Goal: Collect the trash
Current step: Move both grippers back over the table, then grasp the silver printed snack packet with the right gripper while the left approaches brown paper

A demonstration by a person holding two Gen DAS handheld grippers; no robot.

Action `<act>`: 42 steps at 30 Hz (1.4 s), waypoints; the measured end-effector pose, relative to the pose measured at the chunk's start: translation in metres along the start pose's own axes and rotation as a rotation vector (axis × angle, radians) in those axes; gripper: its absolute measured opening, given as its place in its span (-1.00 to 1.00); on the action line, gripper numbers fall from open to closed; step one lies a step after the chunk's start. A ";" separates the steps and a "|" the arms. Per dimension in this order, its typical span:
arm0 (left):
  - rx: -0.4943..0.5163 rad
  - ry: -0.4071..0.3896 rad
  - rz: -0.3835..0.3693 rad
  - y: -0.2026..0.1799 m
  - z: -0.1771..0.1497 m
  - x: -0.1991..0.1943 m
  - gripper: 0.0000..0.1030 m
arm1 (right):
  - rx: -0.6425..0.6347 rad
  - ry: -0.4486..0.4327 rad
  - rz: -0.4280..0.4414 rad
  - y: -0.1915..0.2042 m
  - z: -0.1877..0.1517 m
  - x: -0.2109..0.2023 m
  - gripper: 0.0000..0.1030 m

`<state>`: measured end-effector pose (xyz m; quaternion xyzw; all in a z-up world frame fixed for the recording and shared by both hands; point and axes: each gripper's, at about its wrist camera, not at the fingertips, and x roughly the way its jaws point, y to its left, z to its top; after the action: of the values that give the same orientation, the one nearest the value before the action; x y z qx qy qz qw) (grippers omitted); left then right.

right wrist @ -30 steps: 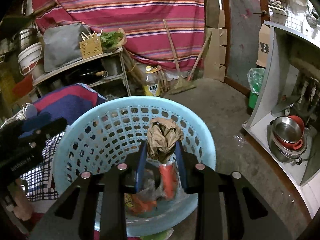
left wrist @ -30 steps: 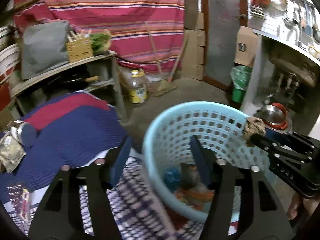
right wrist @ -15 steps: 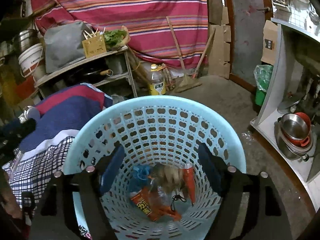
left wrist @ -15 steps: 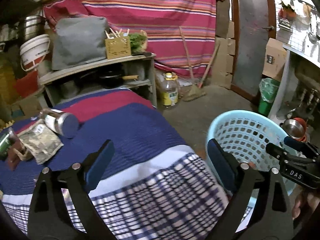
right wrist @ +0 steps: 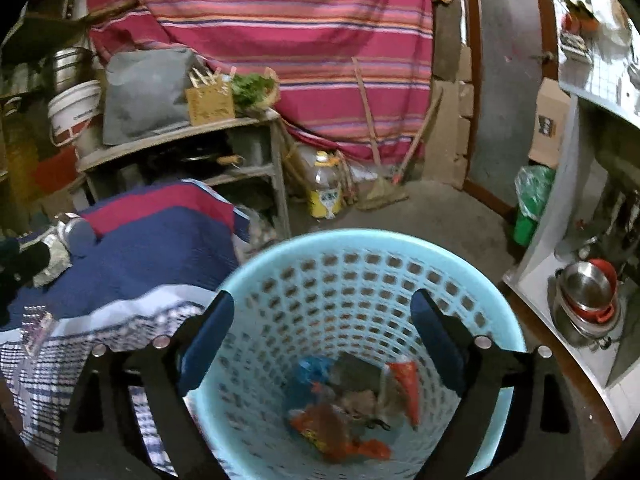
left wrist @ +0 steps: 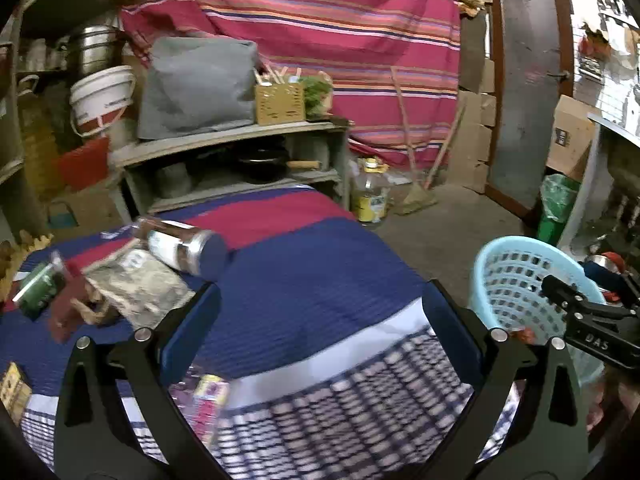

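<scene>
The left gripper point(left wrist: 318, 334), spread and empty, hovers over the bed facing the wrapper point(left wrist: 138, 288) lying far-left, while the right gripper point(right wrist: 322, 340), also empty, hangs over the basket point(right wrist: 472, 264).

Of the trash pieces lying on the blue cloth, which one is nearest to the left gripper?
The pink and yellow packet, low between the left gripper fingers. The cylindrical jar, flat camouflage pouch and green can lie farther back.
</scene>
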<state>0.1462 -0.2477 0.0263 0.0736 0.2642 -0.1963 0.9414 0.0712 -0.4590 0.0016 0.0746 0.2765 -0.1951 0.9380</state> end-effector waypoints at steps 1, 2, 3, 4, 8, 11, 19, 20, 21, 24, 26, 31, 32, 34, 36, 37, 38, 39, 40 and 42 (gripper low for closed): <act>-0.002 -0.001 0.009 0.005 0.000 0.000 0.89 | -0.009 -0.003 0.009 0.007 0.002 0.000 0.74; -0.009 -0.001 0.022 0.014 0.000 -0.001 0.89 | -0.019 -0.007 0.018 0.014 0.003 0.000 0.74; -0.015 0.000 0.029 0.020 0.001 -0.001 0.89 | -0.031 -0.009 0.027 0.023 0.004 0.000 0.74; -0.020 0.001 0.038 0.026 0.001 0.000 0.89 | -0.041 -0.010 0.036 0.031 0.004 0.000 0.74; -0.016 0.000 0.101 0.053 -0.001 0.000 0.89 | -0.078 -0.013 0.075 0.065 0.007 0.005 0.77; -0.012 0.004 0.124 0.071 -0.002 0.002 0.89 | -0.092 -0.008 0.100 0.086 0.007 0.010 0.77; -0.063 0.019 0.187 0.125 -0.004 0.006 0.89 | -0.137 0.001 0.159 0.137 0.011 0.024 0.77; -0.075 0.023 0.198 0.135 -0.005 0.006 0.89 | -0.145 0.000 0.166 0.143 0.012 0.025 0.77; -0.082 0.026 0.205 0.140 -0.006 0.007 0.89 | -0.153 -0.001 0.171 0.149 0.012 0.025 0.77; -0.102 0.040 0.232 0.161 -0.011 0.009 0.89 | -0.175 -0.009 0.189 0.169 0.015 0.027 0.77; -0.104 0.051 0.250 0.172 -0.014 0.011 0.89 | -0.190 -0.010 0.194 0.181 0.017 0.028 0.77; -0.139 0.082 0.285 0.209 -0.024 0.014 0.89 | -0.200 0.012 0.226 0.204 0.019 0.033 0.77; -0.153 0.092 0.292 0.220 -0.026 0.014 0.89 | -0.205 0.014 0.228 0.207 0.018 0.033 0.77; -0.169 0.108 0.311 0.235 -0.028 0.015 0.89 | -0.223 0.018 0.227 0.215 0.016 0.034 0.77; -0.203 0.131 0.319 0.255 -0.032 0.016 0.89 | -0.244 0.024 0.231 0.222 0.014 0.036 0.77; -0.214 0.140 0.316 0.261 -0.033 0.016 0.89 | -0.252 0.024 0.232 0.225 0.013 0.037 0.77; -0.227 0.153 0.314 0.269 -0.035 0.018 0.88 | -0.258 0.025 0.232 0.227 0.013 0.037 0.77; -0.228 0.160 0.314 0.273 -0.037 0.018 0.88 | -0.263 0.026 0.232 0.229 0.013 0.038 0.77; -0.225 0.167 0.313 0.278 -0.038 0.020 0.88 | -0.267 0.028 0.234 0.231 0.012 0.038 0.77; -0.225 0.175 0.303 0.280 -0.039 0.022 0.88 | -0.270 0.032 0.242 0.235 0.012 0.039 0.78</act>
<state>0.2598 0.0100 -0.0082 0.0236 0.3509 -0.0144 0.9360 0.2029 -0.2603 -0.0027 -0.0161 0.3039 -0.0406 0.9517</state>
